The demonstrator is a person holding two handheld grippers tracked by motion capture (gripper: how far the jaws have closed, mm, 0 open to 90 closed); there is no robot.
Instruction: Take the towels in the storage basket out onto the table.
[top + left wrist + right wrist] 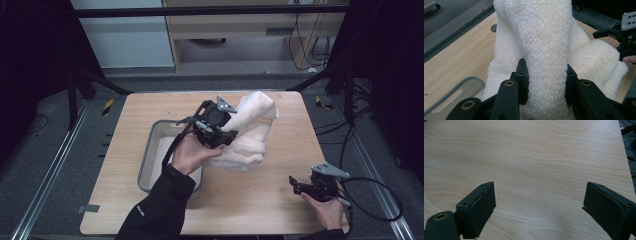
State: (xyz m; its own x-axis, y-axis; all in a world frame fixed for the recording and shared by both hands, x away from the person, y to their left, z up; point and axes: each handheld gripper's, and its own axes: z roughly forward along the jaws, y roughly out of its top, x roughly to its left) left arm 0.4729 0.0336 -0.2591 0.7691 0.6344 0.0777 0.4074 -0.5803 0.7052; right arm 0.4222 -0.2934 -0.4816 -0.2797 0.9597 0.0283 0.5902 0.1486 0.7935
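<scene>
A pale wooden table (260,200) stands on a dark floor, framed by metal rails, with cabinet fronts beyond its far edge. Left: a grey bin (150,170) rests on the table's left half; its interior, as far as it shows, appears free of cloth. Centre: the left gripper (220,131), held in the person's left hand (190,152), is clamped on a thick fold of a cream towel (250,130); in the left gripper view the jaws press the pile from both sides, and the towel (546,45) rises between them. The cloth hangs bunched and raised just right of the bin, its lower folds seemingly at the tabletop. Right: the right gripper (295,185) rests low near the table's front right corner, well apart from the towel; the right gripper view shows its jaws spread wide over bare wood (536,162), holding nothing. Progress, as judged: the towel has been seized and lifted, but it is not in the bin. Carrying it over the rim and letting go appear to be left.
</scene>
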